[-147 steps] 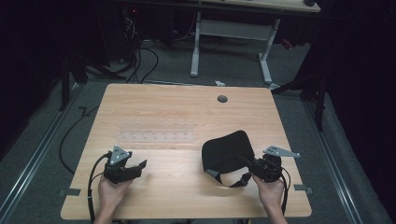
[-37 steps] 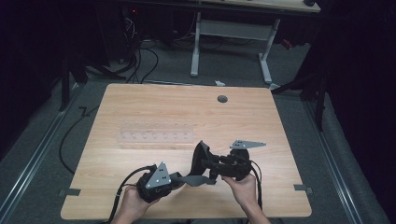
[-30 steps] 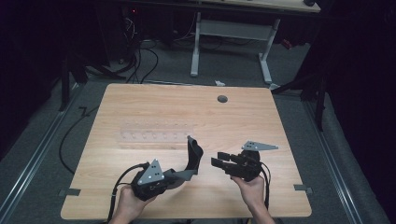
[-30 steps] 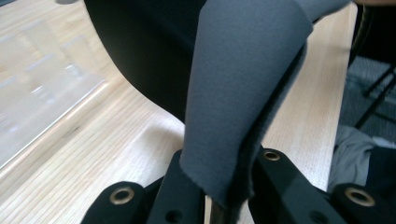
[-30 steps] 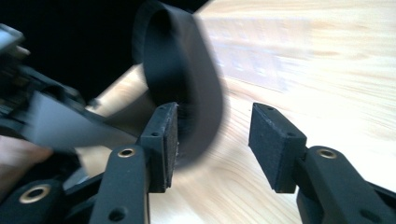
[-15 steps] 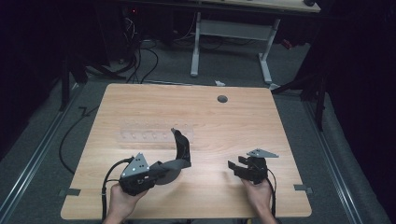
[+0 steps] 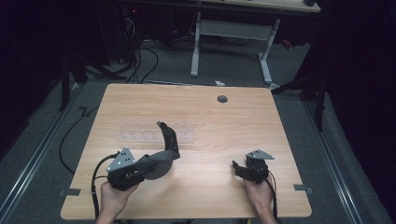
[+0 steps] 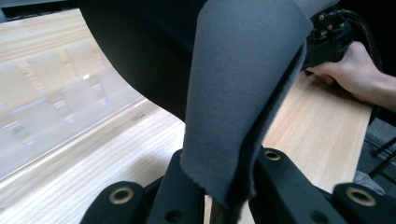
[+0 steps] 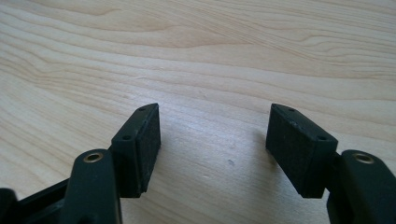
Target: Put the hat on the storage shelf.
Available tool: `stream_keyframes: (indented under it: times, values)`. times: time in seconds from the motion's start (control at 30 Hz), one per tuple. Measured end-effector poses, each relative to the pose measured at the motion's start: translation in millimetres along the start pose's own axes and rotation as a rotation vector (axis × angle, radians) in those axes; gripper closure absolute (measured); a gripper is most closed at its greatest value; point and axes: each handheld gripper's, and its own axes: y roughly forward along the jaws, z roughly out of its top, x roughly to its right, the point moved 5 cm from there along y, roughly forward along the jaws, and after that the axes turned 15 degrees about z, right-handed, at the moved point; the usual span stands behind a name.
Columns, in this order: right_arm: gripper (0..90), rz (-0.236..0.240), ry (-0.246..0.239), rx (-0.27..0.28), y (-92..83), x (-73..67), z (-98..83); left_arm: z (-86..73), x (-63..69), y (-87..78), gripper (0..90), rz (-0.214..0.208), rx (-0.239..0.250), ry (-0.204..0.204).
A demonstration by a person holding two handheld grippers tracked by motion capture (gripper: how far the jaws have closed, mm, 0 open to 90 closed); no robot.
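A dark cap (image 7: pixel 164 151) of black and grey cloth hangs over the table's front left, one end curving upward. My left gripper (image 7: pixel 148 164) is shut on its grey felt edge (image 8: pixel 233 116), which fills the space between the jaws of my left gripper (image 8: pixel 219 189). At the front right, my right gripper (image 7: pixel 239 168) sits low over the bare wood. Its jaws have just been opening. In the right gripper view, my right gripper (image 9: pixel 215 126) stands open with nothing between the pads (image 9: pixel 148 140).
A clear plastic rack (image 7: pixel 154 135) lies flat just beyond the cap, also close in the left gripper view as the rack (image 8: pixel 46 102). A round cable hole (image 7: pixel 222 99) sits near the far edge. Another desk's white legs (image 7: pixel 196 42) stand beyond the table.
The right gripper let go of the cap, drew back to the right, sank toward the table and opened. The left gripper carried the cap leftward.
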Motion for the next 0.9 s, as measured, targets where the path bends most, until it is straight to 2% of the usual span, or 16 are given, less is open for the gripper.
stream_keyframes:
  times: [0.33, 0.43, 0.47, 0.67, 0.9]
  values:
    - [35.1, 0.000, 0.000, -0.001, 0.1, 0.2, 0.0, 25.1, -14.6, -5.2, 85.7, 0.043, 0.073, -0.034]
    - [35.0, 0.000, -0.002, -0.001, 0.1, 0.2, 0.0, 33.4, -19.9, -7.2, 85.8, 0.053, 0.092, -0.052]
    - [34.9, 0.000, -0.003, -0.001, 0.1, 0.1, -0.1, 37.7, -21.7, -8.1, 85.8, 0.053, 0.103, -0.074]
    - [34.7, 0.002, -0.004, -0.002, 0.0, -0.2, -0.3, 48.3, -26.6, -9.0, 85.8, 0.066, 0.133, -0.076]
    - [34.6, 0.001, -0.003, -0.001, 0.0, -0.3, -0.3, 66.0, -42.1, -5.3, 85.8, 0.105, 0.171, -0.082]
